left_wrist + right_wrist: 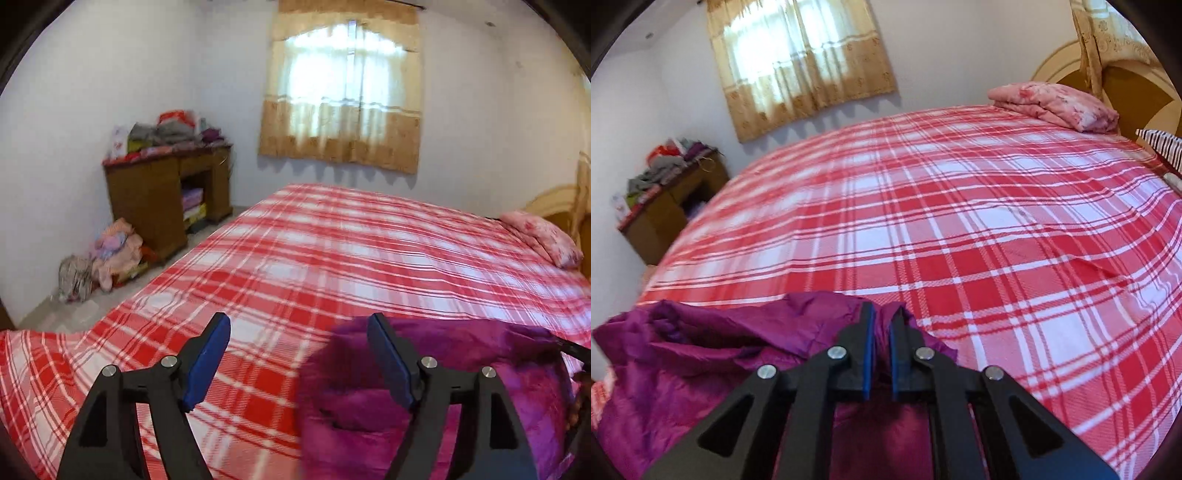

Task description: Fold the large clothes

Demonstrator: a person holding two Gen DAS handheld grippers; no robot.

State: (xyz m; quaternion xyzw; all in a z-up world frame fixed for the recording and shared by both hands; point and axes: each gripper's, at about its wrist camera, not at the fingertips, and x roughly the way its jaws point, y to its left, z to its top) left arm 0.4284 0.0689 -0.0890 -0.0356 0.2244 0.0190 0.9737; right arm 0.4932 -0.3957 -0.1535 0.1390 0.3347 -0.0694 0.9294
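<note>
While one purple garment [701, 354] lies bedside, the right hand-held gripper [882, 354] pinches it; the left hand-held gripper [299, 362] gapes empty.

Soft plush purple garment [701, 354], woven checked cotton bedsheet [960, 221], matt black plastic tool [882, 328], varnished wooden desk [147, 199]

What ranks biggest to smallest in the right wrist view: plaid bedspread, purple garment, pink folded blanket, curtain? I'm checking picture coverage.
1. plaid bedspread, by far.
2. purple garment, though nearness to the camera enlarges it.
3. curtain.
4. pink folded blanket, though farthest away, so its real size is unsure.
</note>
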